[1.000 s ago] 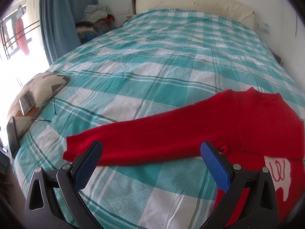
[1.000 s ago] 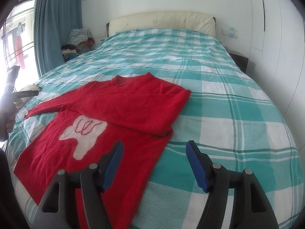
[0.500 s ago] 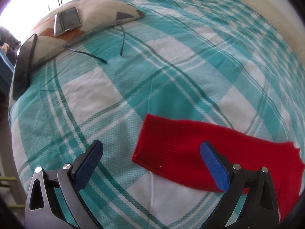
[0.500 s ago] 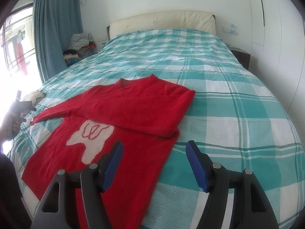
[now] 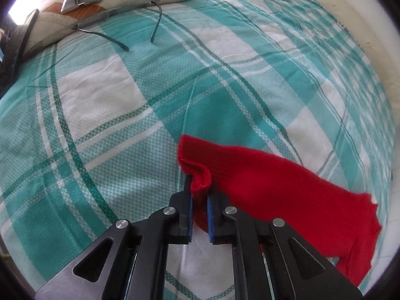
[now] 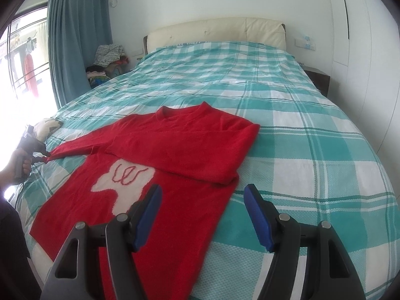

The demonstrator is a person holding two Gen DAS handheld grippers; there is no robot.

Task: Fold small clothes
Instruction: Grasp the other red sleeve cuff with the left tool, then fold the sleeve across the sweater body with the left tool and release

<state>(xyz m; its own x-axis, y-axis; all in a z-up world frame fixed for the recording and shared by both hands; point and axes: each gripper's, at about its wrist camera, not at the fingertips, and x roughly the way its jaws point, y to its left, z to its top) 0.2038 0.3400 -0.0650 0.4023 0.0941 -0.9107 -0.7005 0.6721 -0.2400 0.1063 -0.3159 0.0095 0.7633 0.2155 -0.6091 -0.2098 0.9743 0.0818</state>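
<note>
The cuff of the red sweater (image 6: 160, 165) is pinched between the closed pads of the left gripper (image 5: 199, 195) at the left edge of the plaid bed (image 6: 287, 115). The sweater is spread flat, one sleeve folded across its chest. The right gripper (image 6: 202, 215) is held wide open above the near hem, gripping nothing.

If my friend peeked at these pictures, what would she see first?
Probably the big red sweater with a white tooth picture, lying flat on the green and white checked bed. One sleeve is already folded across its chest. At the end of the other sleeve, the left gripper is pinching the cuff, while the right gripper hangs open above the sweater's lower edge.
</note>
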